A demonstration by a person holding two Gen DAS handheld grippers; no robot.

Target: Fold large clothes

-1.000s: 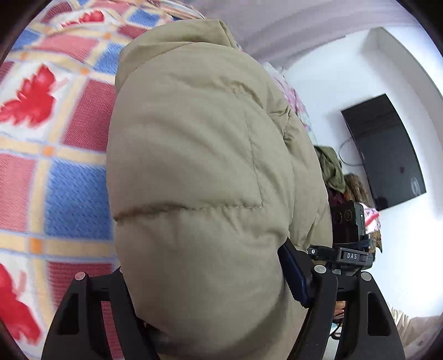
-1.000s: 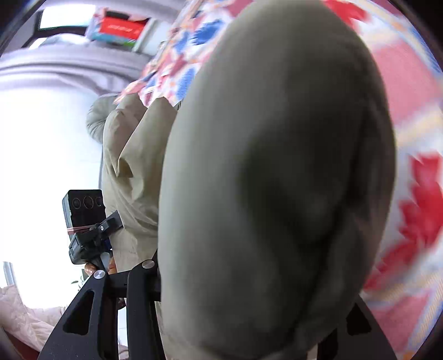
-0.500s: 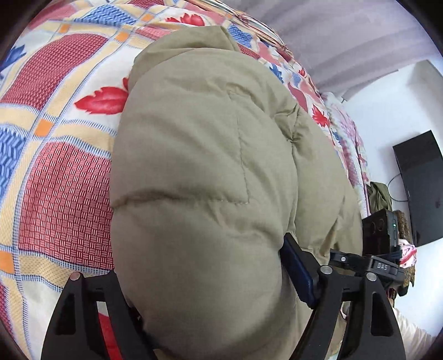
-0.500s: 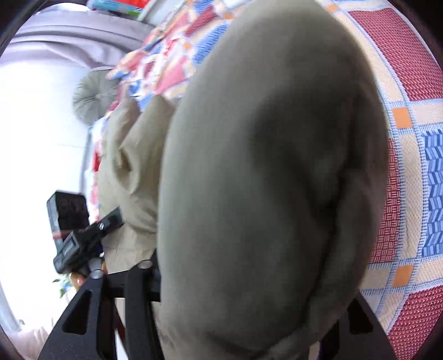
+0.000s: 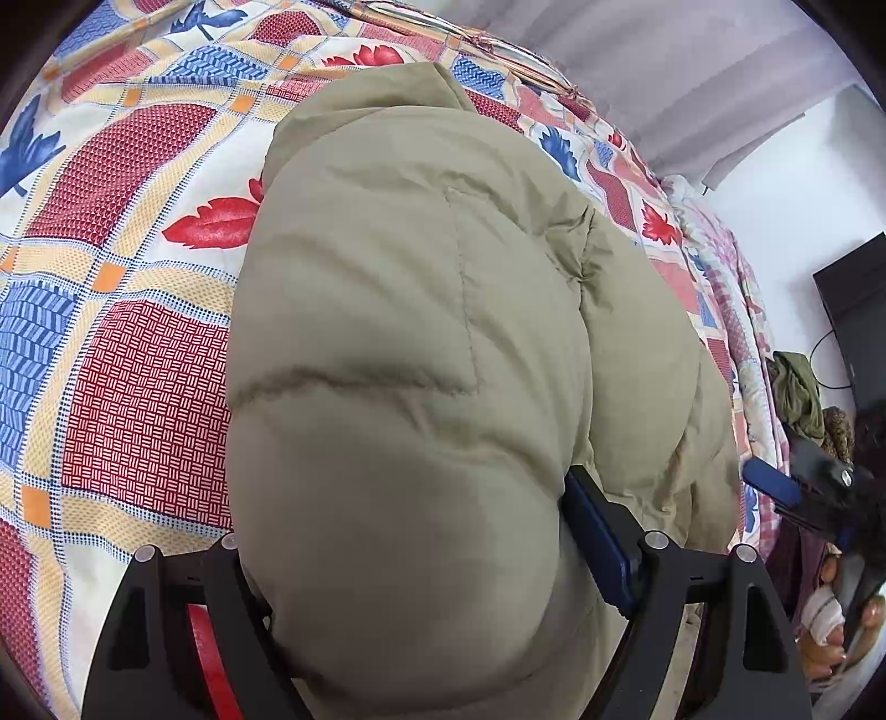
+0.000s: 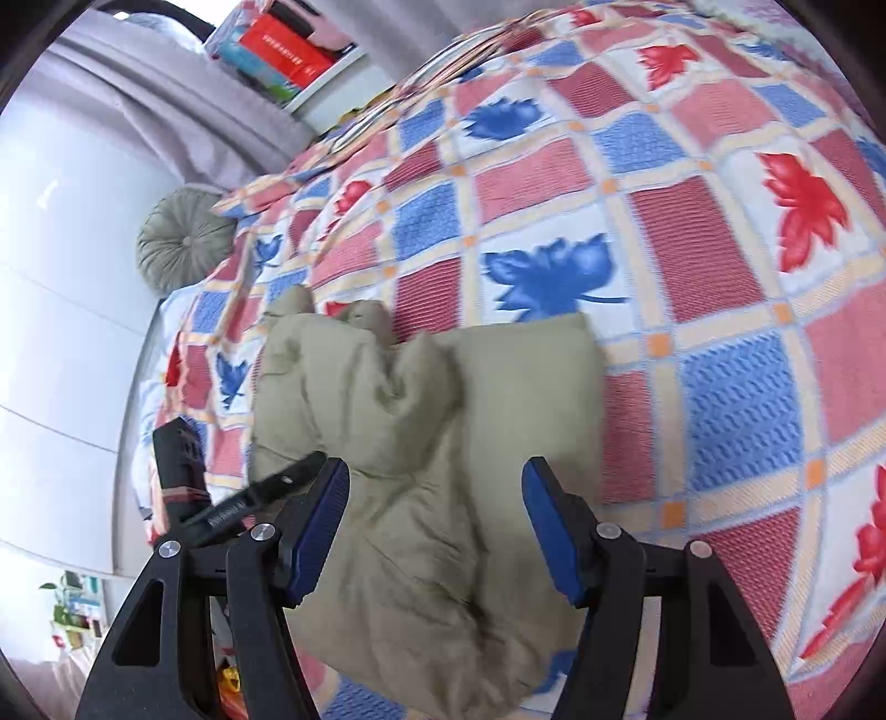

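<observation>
A beige puffer jacket (image 5: 410,343) lies on a patchwork bedspread (image 5: 133,354). My left gripper (image 5: 421,581) is shut on a thick fold of the jacket, which fills the space between the jaws and hides the left fingertip. In the right wrist view the jacket (image 6: 443,443) lies bunched and partly folded on the bedspread (image 6: 664,210). My right gripper (image 6: 434,526) is open and empty, just above the jacket's near part. The left gripper's body shows at the left edge of the right wrist view (image 6: 221,504).
A round grey cushion (image 6: 183,243) sits at the bed's far left corner. A shelf with boxes (image 6: 282,50) stands behind the bed. Clothes (image 5: 797,393) are piled at the bed's right side below a dark screen (image 5: 853,310).
My right gripper has let go of the jacket and opened; the fold it held now lies on the bed. The left gripper has lowered its fold toward the bedspread.
</observation>
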